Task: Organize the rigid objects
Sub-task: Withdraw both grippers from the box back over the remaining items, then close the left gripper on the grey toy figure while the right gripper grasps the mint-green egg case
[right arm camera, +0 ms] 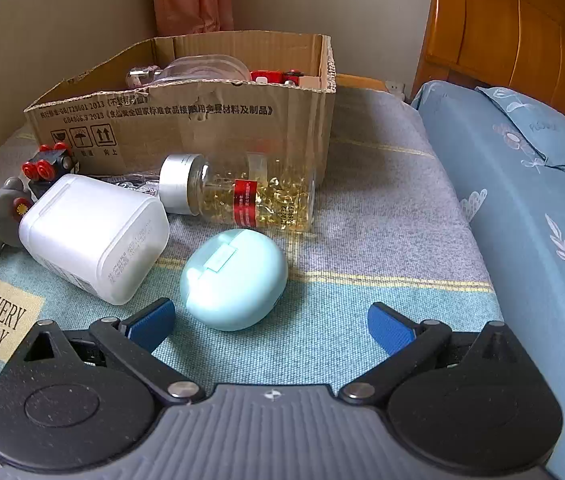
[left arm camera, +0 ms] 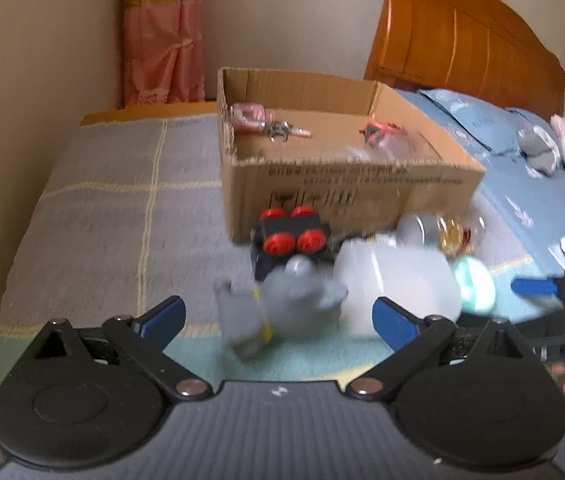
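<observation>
The bed (right arm camera: 382,208), under a grey checked blanket, fills both views. The cardboard box (right arm camera: 202,120) stands at the upper centre of the right wrist frame. Below it, at left, lies the white jar (right arm camera: 94,236); the glass capsule bottle (right arm camera: 242,196) lies on its side at centre, just before the box. The mint oval case (right arm camera: 234,278) sits lower centre, near the right tool (right arm camera: 270,322), whose fingers are apart and empty. The left tool (left arm camera: 280,322) is likewise apart, a blurred grey toy (left arm camera: 282,300) between its tips.

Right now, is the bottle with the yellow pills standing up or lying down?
Lying down. The bottle rests on its side on the blanket, its silver cap pointing left, in front of the cardboard box.
</observation>
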A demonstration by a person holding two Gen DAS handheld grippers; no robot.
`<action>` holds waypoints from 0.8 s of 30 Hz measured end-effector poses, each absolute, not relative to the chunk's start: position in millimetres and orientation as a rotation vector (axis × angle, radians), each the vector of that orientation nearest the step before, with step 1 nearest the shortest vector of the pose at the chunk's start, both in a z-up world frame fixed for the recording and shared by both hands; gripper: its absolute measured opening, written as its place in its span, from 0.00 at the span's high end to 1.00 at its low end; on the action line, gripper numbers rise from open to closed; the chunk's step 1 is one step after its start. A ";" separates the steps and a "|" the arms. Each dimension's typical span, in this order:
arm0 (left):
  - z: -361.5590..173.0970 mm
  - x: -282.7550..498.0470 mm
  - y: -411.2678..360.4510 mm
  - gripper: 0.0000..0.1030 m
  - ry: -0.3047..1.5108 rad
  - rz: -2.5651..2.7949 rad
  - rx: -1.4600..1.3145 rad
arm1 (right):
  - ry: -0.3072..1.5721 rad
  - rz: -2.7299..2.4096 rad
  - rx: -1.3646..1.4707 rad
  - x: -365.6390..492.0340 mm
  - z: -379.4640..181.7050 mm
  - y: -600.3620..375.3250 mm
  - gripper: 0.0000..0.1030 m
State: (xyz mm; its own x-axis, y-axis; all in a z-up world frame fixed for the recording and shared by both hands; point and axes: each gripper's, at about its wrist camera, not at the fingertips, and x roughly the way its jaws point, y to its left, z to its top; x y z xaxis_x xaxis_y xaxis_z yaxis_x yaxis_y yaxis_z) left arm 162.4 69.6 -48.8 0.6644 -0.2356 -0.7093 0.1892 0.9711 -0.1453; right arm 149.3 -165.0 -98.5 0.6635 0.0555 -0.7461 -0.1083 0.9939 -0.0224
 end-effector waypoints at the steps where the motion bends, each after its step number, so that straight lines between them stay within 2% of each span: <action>1: -49.9 166.0 68.6 0.03 0.808 -0.234 -0.063 | 0.838 0.093 -0.067 149.0 -98.7 -165.0 0.00; 10: -57.7 166.7 85.0 0.03 0.827 -0.212 -0.074 | 0.827 0.098 -0.070 146.9 -98.6 -166.0 0.00; 15: -63.5 161.1 81.6 0.04 0.846 -0.204 0.015 | 0.814 0.101 -0.071 145.0 -99.5 -166.8 0.00; 21: -69.6 170.5 75.5 0.07 0.854 -0.257 -0.042 | 0.811 0.106 -0.073 144.5 -99.7 -167.7 0.00; 24: -73.3 173.4 73.4 0.21 0.852 -0.269 -0.071 | 0.811 0.105 -0.073 144.6 -99.6 -167.6 0.00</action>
State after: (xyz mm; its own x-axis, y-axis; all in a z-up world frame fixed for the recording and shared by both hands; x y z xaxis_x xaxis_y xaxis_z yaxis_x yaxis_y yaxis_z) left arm 173.4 73.4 -73.3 0.6268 -0.2627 -0.7335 0.2059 0.9638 -0.1692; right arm 144.6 -167.6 -99.6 0.6838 0.0661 -0.7266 -0.1218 0.9923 -0.0244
